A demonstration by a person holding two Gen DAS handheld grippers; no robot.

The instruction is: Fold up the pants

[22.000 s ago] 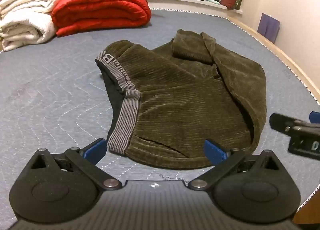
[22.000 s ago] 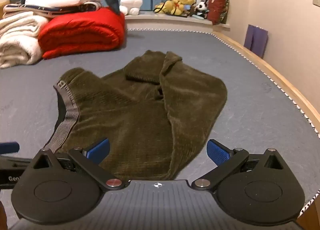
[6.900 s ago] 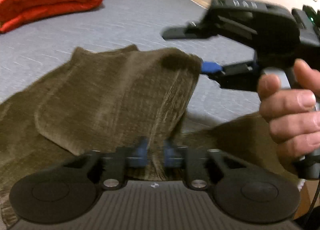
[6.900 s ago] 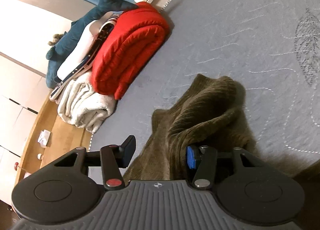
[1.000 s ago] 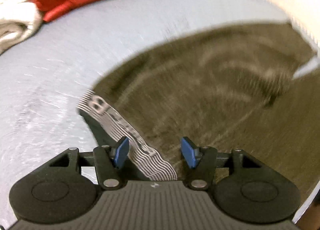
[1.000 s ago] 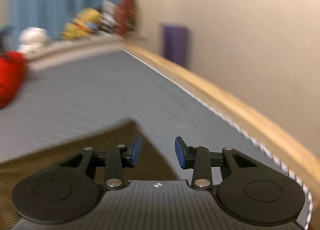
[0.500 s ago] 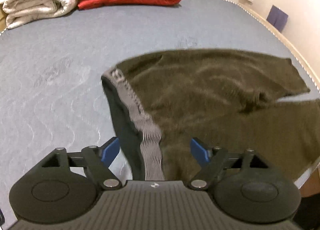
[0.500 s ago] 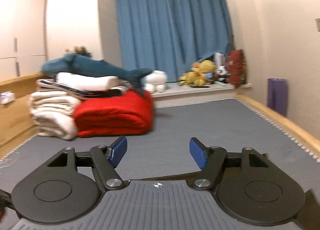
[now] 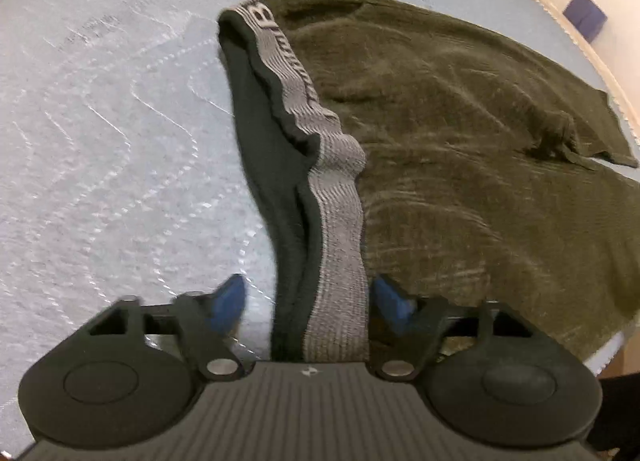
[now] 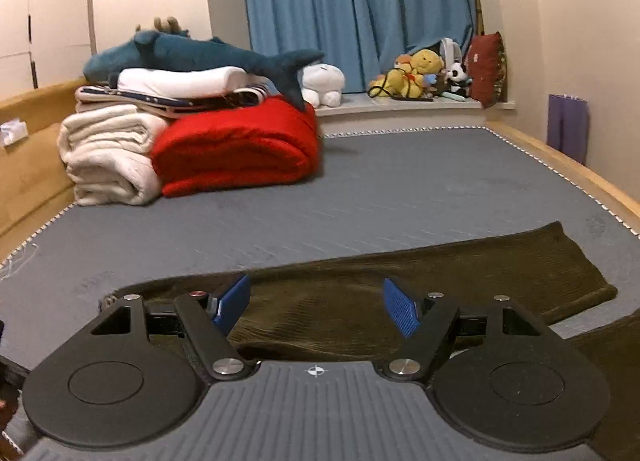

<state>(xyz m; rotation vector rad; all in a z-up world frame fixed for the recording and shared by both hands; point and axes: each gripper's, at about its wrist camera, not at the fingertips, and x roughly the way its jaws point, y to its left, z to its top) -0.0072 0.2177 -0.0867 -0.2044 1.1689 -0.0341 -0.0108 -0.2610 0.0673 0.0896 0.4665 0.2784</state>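
Olive corduroy pants lie spread on the blue-grey mattress, legs running to the right. Their grey lettered waistband and black lining run down into my left gripper. Its jaws are closing around the waistband; a gap still shows beside the left pad. In the right wrist view the pants stretch across the bed just beyond my right gripper. Its jaws are opening, with nothing between the blue pads. One leg's end lies at the right.
A rolled red quilt, folded white blankets and a blue plush shark are piled at the back left. Plush toys sit on the sill under a blue curtain. The wooden bed rail runs along the right, a purple bag behind it.
The left gripper came down closer over the waistband and its jaws narrowed around it. The right gripper swung from the wall to face the room, widened, and now hangs over the pants.
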